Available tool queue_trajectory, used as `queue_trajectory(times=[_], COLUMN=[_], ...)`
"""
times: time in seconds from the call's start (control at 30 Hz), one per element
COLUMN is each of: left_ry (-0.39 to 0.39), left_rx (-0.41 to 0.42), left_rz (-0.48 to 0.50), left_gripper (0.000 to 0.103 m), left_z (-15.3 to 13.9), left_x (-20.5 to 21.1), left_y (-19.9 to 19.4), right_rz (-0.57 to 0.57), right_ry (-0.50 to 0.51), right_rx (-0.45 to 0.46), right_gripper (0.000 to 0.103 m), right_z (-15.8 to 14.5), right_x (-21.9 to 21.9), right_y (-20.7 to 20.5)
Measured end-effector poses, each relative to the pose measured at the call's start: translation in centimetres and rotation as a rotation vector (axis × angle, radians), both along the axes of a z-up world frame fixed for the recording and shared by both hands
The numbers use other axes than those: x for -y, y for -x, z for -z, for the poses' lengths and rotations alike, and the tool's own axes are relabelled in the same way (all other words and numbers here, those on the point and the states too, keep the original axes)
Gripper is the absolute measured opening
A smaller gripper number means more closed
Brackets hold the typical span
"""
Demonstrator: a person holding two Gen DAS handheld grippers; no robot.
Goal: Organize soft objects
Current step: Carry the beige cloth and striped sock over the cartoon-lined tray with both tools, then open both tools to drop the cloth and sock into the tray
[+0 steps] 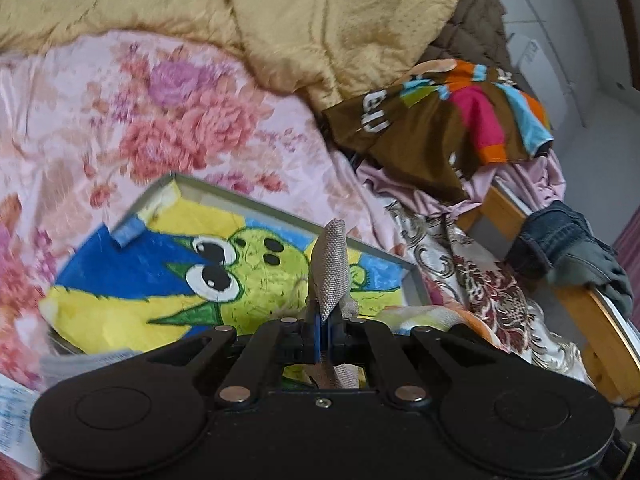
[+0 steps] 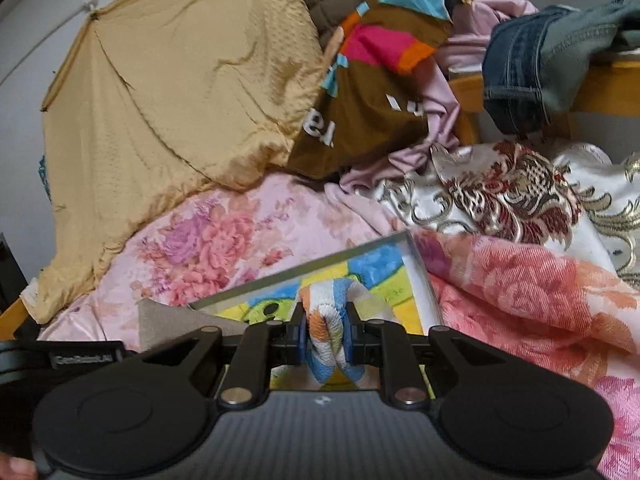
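My left gripper is shut on a fold of grey woven cloth, which sticks up above the jaws. Below and behind it lies a grey tray holding a yellow, blue and green cartoon towel. My right gripper is shut on a bunched towel with orange, blue and white patches. The same tray shows just ahead of that gripper, and the grey cloth lies at its left edge. Both grippers hover over a bed with a pink floral cover.
A golden quilt is heaped at the back. A brown multicolour garment, lilac cloth, a brocade fabric and jeans over a wooden bed rail crowd the right. A pink rose blanket lies beside the tray.
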State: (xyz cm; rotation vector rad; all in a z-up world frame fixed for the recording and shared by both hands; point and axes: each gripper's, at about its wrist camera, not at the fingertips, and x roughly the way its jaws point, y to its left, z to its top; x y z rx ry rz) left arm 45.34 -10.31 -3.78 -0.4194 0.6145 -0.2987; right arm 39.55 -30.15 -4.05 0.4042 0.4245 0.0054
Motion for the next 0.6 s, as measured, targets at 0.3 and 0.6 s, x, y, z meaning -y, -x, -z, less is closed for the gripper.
queue_trajectory(times=[0.3, 0.6], left_ry=[-0.078, -0.133], left_rx=[-0.082, -0.149], left_rz=[-0.049, -0.068], left_gripper=[0.003, 0.016], left_z=[2.3, 3.9], left_x=[0.3, -0.6], left_y=[-1.3, -1.0], right_rz=[-0.023, -0.039], right_ry=[0.022, 0.033], right_rx=[-0.133, -0.18], right_gripper=[0.02, 0.034], right_z=[1.2, 1.3], right_x=[-0.9, -1.2], right_y=[-1.1, -1.4])
